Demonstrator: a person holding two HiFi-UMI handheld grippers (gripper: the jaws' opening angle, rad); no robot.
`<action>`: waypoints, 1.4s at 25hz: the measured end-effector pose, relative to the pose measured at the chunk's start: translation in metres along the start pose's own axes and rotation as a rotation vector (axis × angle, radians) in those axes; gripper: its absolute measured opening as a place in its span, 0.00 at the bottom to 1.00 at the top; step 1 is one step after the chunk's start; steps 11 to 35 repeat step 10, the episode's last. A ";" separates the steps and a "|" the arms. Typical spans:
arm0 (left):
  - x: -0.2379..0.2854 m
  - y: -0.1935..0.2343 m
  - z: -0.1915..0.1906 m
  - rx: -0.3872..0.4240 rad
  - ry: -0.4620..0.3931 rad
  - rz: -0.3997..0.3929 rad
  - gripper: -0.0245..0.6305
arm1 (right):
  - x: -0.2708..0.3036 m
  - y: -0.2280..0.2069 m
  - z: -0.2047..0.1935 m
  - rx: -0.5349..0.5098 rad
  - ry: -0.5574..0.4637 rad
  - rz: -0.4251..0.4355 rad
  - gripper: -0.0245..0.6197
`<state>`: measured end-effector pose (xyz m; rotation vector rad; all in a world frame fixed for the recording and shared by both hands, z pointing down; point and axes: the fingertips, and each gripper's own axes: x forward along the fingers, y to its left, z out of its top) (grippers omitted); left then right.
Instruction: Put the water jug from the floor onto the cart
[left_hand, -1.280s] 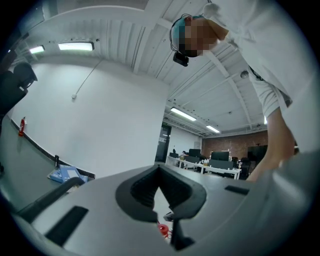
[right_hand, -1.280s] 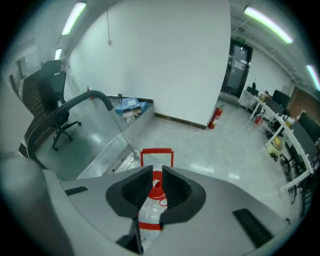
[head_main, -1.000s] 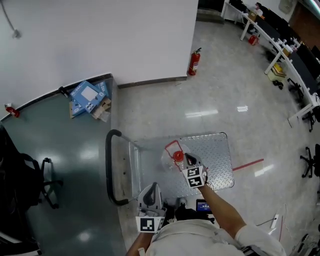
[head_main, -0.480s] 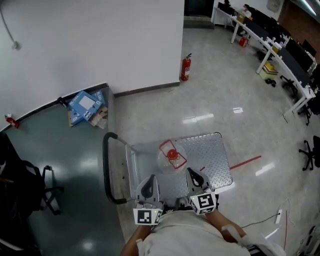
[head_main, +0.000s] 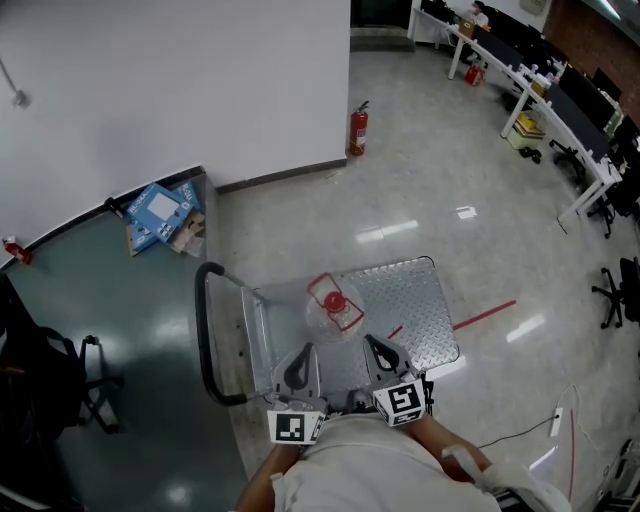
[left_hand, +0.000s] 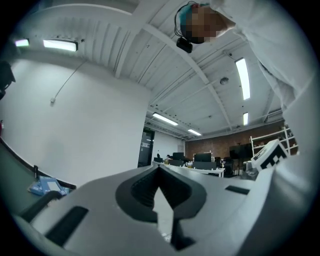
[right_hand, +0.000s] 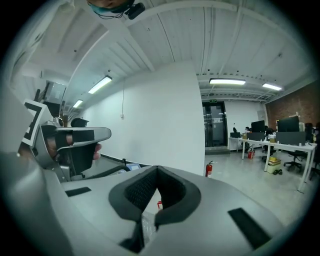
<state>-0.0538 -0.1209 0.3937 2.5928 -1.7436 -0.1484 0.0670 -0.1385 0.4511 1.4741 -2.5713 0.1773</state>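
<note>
**Water jug on the cart, both hand-held grippers closed and empty**

The water jug (head_main: 328, 308) stands upright on the cart (head_main: 410, 310), on the part of the metal deck nearest the push handle (head_main: 203, 330). Its red cap (head_main: 335, 300) faces up.

The left hand-held gripper (head_main: 302, 358) and the right hand-held gripper (head_main: 378, 350) sit side by side at the near edge of the deck, close to the person's body. Both point toward the jug. The jug lies just ahead of their tips, roughly between the two, and touches neither.

In the left gripper view the jaws meet at their tips with nothing between them. In the right gripper view the jaws are likewise pressed together and hold nothing. The jug's clear plastic (right_hand: 147, 223) and red cap (right_hand: 159, 204) show through the gap below the pads, so the jug is beyond the jaws, not inside them.

On the floor (head_main: 430, 200) beyond the cart, a fire extinguisher (head_main: 357, 130) stands against the wall (head_main: 200, 80). Blue boxes (head_main: 158, 212) lie further left along its foot.
</note>
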 end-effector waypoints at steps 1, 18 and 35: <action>0.000 0.001 0.000 -0.002 -0.001 0.003 0.04 | 0.000 0.000 0.000 -0.001 0.001 0.003 0.06; -0.003 0.003 0.000 -0.007 0.000 0.014 0.04 | 0.001 0.003 0.001 -0.007 -0.002 0.016 0.06; -0.003 0.003 0.000 -0.007 0.000 0.014 0.04 | 0.001 0.003 0.001 -0.007 -0.002 0.016 0.06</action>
